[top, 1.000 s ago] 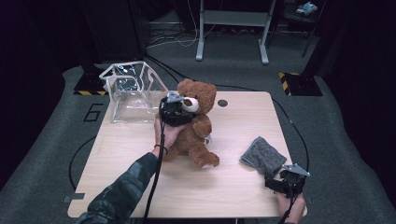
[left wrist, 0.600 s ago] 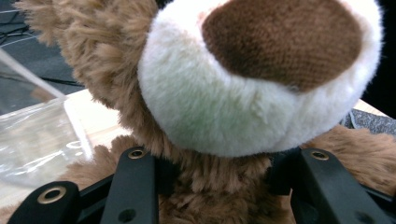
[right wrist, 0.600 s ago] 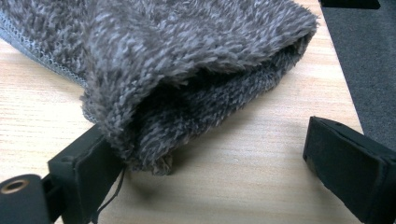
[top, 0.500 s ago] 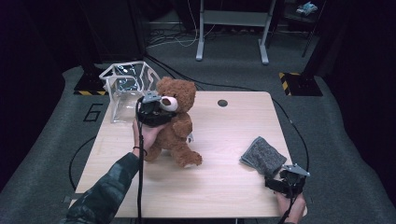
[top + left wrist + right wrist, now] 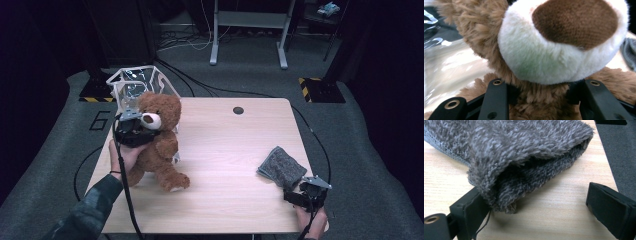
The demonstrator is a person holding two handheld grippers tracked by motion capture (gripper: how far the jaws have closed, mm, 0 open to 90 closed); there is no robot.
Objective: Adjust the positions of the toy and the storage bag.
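Soft, light teddy bear (image 5: 564, 45), squeezed at the neck between the left gripper (image 5: 131, 131) jaws; best held there. Right gripper (image 5: 306, 194) jaws apart, folded grey cloth (image 5: 524, 157) just ahead.

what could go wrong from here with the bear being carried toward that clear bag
The left gripper clamps the teddy bear only at its soft neck, so the plush may slip or swing. The clear bag looks flimsy and stands at the table's far left corner; a nudge could fold it or push it off. The right gripper is open beside the grey cloth, steadying nothing.
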